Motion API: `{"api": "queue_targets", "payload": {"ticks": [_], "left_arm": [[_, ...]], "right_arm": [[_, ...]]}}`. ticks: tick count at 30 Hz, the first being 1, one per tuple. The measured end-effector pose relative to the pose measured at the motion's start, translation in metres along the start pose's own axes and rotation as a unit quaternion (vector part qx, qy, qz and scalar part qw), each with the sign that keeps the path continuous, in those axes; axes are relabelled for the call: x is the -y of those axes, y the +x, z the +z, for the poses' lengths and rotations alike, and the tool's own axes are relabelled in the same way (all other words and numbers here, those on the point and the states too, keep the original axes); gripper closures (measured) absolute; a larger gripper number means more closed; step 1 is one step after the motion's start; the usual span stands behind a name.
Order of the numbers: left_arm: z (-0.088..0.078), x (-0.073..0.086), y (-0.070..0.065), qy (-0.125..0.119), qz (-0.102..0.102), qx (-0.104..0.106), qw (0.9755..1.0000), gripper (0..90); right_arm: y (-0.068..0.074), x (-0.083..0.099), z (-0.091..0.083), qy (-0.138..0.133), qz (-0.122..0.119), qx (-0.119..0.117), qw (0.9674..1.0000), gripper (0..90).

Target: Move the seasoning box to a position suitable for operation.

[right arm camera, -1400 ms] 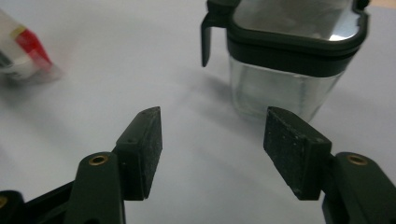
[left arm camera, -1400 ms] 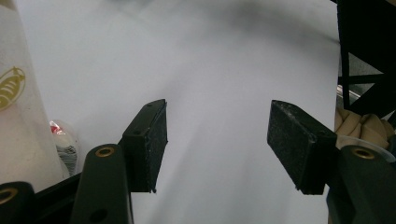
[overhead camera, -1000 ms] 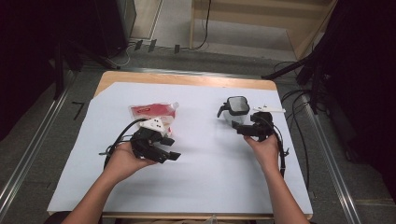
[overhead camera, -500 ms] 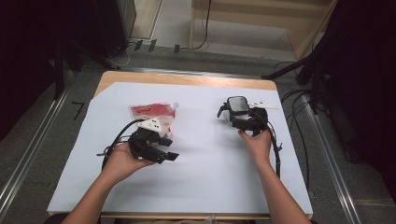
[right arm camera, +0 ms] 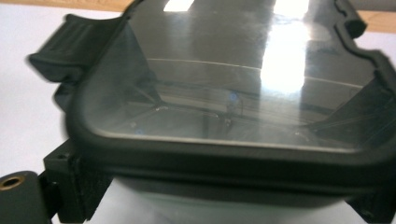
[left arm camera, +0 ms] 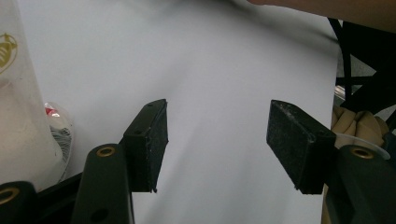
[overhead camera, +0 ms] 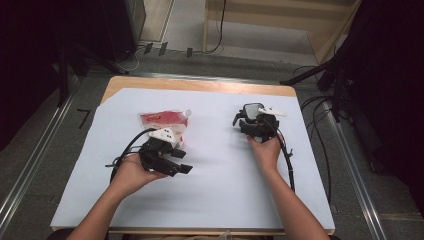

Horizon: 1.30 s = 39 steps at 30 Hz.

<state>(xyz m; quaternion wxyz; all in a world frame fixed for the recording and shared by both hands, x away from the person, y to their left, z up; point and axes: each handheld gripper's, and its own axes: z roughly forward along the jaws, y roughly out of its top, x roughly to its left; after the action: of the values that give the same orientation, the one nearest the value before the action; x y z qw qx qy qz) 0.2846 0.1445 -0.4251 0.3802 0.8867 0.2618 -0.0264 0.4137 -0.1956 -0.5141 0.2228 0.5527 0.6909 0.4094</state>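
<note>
A black box with a clear lid (overhead camera: 251, 111) stands at the back right of the white-covered table (overhead camera: 220, 200). My right gripper (overhead camera: 248, 120) is up against its near side. In the right gripper view the box (right arm camera: 233, 84) sits between the two widely spread jaws of the right gripper (right arm camera: 219, 198), one at each bottom corner; a black latch sticks out at its upper left. My left gripper (overhead camera: 184, 162) rests in the hand left of centre, open and empty. A red and white pouch (overhead camera: 165, 119) lies just behind it. In the left gripper view, the left gripper (left arm camera: 217, 140) faces bare white sheet, pouch (left arm camera: 18, 116) at left.
Black cables (overhead camera: 290, 165) trail from the right gripper along the table's right side, and another loops left of the left hand. The wooden table edge (overhead camera: 200, 85) shows at the back. Dark stands and floor rails surround the table.
The right hand has pushed its gripper forward and a little left, up to the black box. The left hand and its gripper have barely moved.
</note>
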Motion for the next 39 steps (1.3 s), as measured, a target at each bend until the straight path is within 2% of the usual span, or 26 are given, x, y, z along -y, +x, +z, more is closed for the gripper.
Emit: {"api": "queue_targets", "payload": {"ticks": [1, 2, 3, 7, 10, 11, 12, 13, 19, 22, 27, 31, 39], "left_arm": [[0.000, 0.000, 0.000, 0.000, 0.000, 0.000, 1.0000, 39.6], [0.000, 0.000, 0.000, -0.001, -0.001, -0.001, 1.0000, 39.7], [0.000, 0.000, 0.000, 0.000, 0.000, -0.001, 1.0000, 39.7], [0.000, 0.001, 0.000, 0.000, -0.002, -0.002, 1.0000, 39.9], [0.001, 0.001, 0.000, 0.001, -0.002, -0.005, 1.0000, 39.8], [0.001, 0.001, 0.001, 0.001, -0.001, -0.006, 1.0000, 39.8], [0.001, 0.002, 0.001, 0.000, 0.000, -0.003, 1.0000, 39.8], [0.001, 0.002, 0.001, -0.001, 0.001, -0.004, 1.0000, 39.8], [0.002, 0.002, 0.001, 0.000, 0.002, -0.004, 1.0000, 39.6], [0.002, 0.002, 0.002, 0.002, 0.004, -0.007, 1.0000, 39.7], [0.003, 0.002, 0.003, -0.001, 0.003, -0.004, 1.0000, 40.4], [0.004, 0.002, 0.004, 0.002, 0.001, -0.003, 1.0000, 40.7], [0.005, 0.000, 0.005, 0.008, 0.001, 0.002, 1.0000, 40.3]], "right_arm": [[0.000, 0.000, 0.000, 0.000, 0.000, 0.000, 1.0000, 6.0], [-0.002, 0.000, 0.003, -0.007, 0.018, -0.003, 0.9998, 6.9], [-0.003, 0.000, 0.004, -0.008, 0.019, -0.006, 0.9998, 6.9], [-0.004, 0.000, 0.005, -0.012, 0.012, -0.006, 0.9998, 9.2], [-0.005, -0.001, 0.004, -0.006, -0.011, -0.007, 0.9999, 11.4], [-0.004, 0.000, 0.004, -0.006, -0.013, -0.004, 0.9999, 12.2], [-0.002, -0.001, 0.003, -0.008, -0.030, 0.006, 0.9995, 13.4], [-0.001, -0.001, 0.002, -0.008, -0.034, 0.009, 0.9993, 13.6], [-0.003, -0.001, 0.000, -0.012, -0.039, 0.007, 0.9991, 14.7], [-0.004, -0.002, -0.001, -0.009, -0.029, 0.009, 0.9995, 14.9], [-0.005, -0.006, -0.005, -0.010, -0.023, 0.003, 0.9997, 15.1], [-0.004, -0.009, -0.010, -0.013, -0.029, -0.003, 0.9995, 15.1], [0.005, -0.015, -0.025, -0.012, -0.041, -0.030, 0.9986, 15.2]]}}
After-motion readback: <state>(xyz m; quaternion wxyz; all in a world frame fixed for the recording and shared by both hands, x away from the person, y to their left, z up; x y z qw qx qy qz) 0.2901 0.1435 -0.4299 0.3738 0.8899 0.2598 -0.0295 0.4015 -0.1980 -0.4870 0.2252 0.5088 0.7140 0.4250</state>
